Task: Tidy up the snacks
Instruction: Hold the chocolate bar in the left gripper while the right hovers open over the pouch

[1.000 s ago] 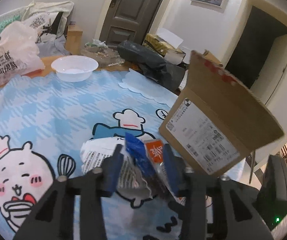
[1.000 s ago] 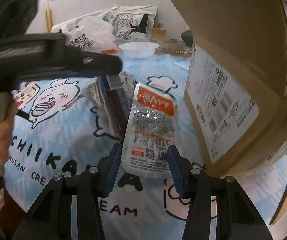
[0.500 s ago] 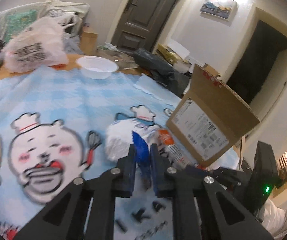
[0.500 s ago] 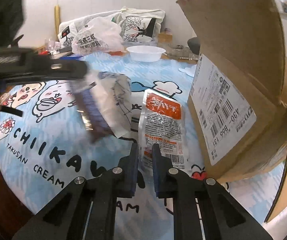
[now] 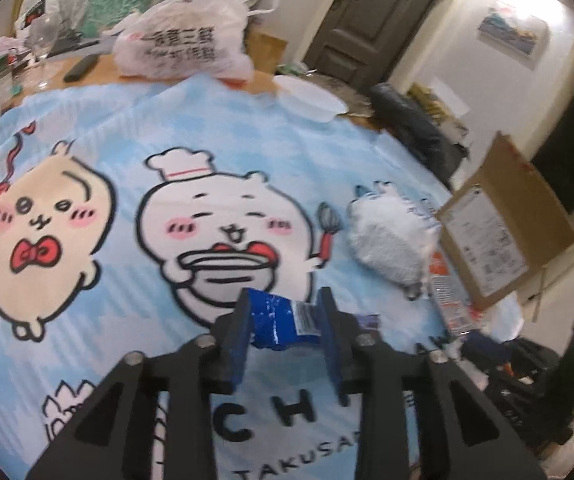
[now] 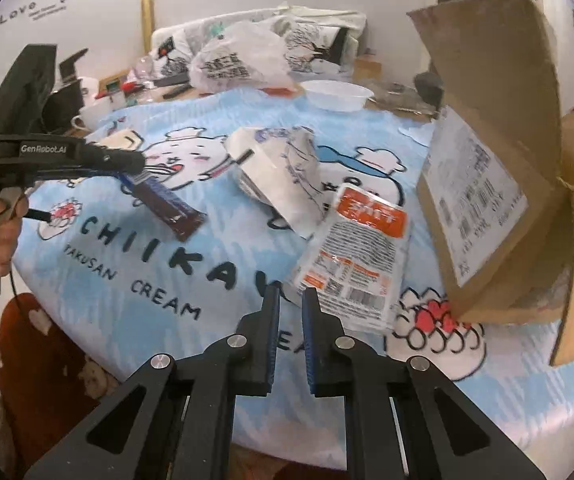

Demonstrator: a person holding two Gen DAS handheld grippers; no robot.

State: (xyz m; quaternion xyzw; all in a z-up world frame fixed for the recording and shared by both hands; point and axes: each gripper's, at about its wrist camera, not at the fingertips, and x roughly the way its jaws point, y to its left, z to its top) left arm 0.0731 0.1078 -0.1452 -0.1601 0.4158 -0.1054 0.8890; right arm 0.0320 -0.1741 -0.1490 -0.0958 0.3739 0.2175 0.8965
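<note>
Snacks first: we've got a blue snack bar (image 5: pixel 281 318) pinched between the pads of our left gripper (image 5: pixel 283 312), lifted clear of the tablecloth (image 5: pixel 127 128). From the right wrist view the same bar (image 6: pixel 165 204) hangs down at a slant from the left gripper (image 6: pixel 127 166), dark wrapper with a blue edge, over the "CHIIKAWA" lettering. Our left hand (image 6: pixel 1 220) is wrapped round that gripper's handle at the edge of the view.

Our right gripper (image 6: pixel 289 308) has its fingers nearly together with just a narrow gap, and there's nothing between them, so it's basically clenched on air. Its tips sit just beside the near corner of the orange-and-white snack pouch (image 6: pixel 353 256), which lies flat on the cloth. We honestly can't tell whether the fingertips touch the pouch.

Just behind the pouch is a crumpled white snack bag (image 6: pixel 279 168), partly overlapping the pouch's far end. In the left wrist view that bag (image 5: pixel 387 240) looks like a pale lump near the box, pretty blurred.

To the right of both sits the open cardboard box (image 6: pixel 487 184), tilted, flaps up, shipping label facing us. The pouch is near its front corner but not inside it.

Farther back on the table we see a white bowl (image 6: pixel 335 94) and a white plastic shopping bag (image 6: pixel 239 60) with printed characters, plus a dark door (image 5: pixel 371 20) beyond.
</note>
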